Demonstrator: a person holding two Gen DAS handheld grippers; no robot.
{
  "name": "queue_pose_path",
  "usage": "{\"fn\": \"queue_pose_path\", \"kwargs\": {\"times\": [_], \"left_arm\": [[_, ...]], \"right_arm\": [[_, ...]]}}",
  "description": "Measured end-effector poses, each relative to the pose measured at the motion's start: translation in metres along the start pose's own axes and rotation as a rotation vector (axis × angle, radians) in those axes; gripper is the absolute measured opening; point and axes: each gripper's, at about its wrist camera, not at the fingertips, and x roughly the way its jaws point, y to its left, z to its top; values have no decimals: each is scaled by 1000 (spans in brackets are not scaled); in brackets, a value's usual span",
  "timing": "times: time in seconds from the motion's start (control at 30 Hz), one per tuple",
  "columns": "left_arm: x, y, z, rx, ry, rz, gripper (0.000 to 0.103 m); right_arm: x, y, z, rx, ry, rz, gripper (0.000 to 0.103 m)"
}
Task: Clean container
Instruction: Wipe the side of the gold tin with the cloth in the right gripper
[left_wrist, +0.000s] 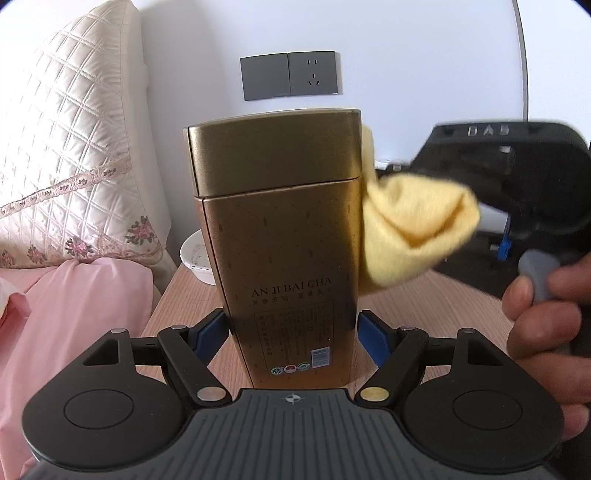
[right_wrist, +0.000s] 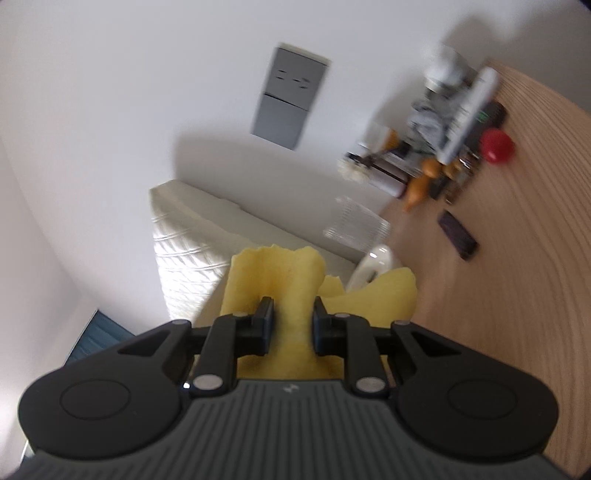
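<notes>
1. Gold metal tin (left_wrist: 280, 236) – the container – is standing upright on the wooden bedside top (left_wrist: 424, 306), lid on, label facing the left wrist camera.
2. Left gripper (left_wrist: 295, 332) is bracing the tin low down; the blue pads (left_wrist: 373, 338) are sitting against its two sides near the base. Judged reason: pinning it so it is not sliding or tipping while the side gets rubbed.
3. Right gripper (right_wrist: 291, 325) is pinching a yellow cloth (right_wrist: 291, 288), jaws narrow, a fold of fabric going between them. In the left view the bunched cloth (left_wrist: 413, 229) is touching the tin's right side just under the lid seam – wiping contact, judged mid-clean.
4. A hand (left_wrist: 546, 321) is gripping the right tool's handle at the frame's right edge.
5. Surface: light wood grain. A white dish (left_wrist: 195, 258) is sitting behind the tin, partly hidden. The right view shows clutter at the far end – a red round thing (right_wrist: 496, 146), a dark phone-like slab (right_wrist: 458, 234); the rest is too blurred to name.
6. Room: white wall with a grey socket plate (left_wrist: 290, 75), a quilted cream pillow (left_wrist: 70, 147) and pink bedding (left_wrist: 74, 314) to the left.
</notes>
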Motion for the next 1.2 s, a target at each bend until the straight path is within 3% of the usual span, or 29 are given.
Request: {"fn": "queue_pose_path", "kwargs": {"times": [0.13, 0.33, 0.6, 0.73, 0.97, 1.2], "left_arm": [[1, 0, 0, -2, 1, 3, 80], [1, 0, 0, -2, 0, 2, 80], [-2, 6, -3, 2, -2, -10, 80], [-1, 1, -2, -7, -2, 2, 80], [0, -2, -3, -2, 0, 3, 80], [-1, -3, -5, 2, 2, -1, 80]], "right_arm": [[0, 9, 2, -11, -4, 2, 23], [-7, 43, 12, -65, -32, 83, 23], [-5, 9, -1, -27, -5, -28, 23], [-7, 10, -2, -14, -3, -27, 23], [-17, 48, 8, -65, -25, 62, 23], [-12, 25, 4, -48, 3, -24, 23]]}}
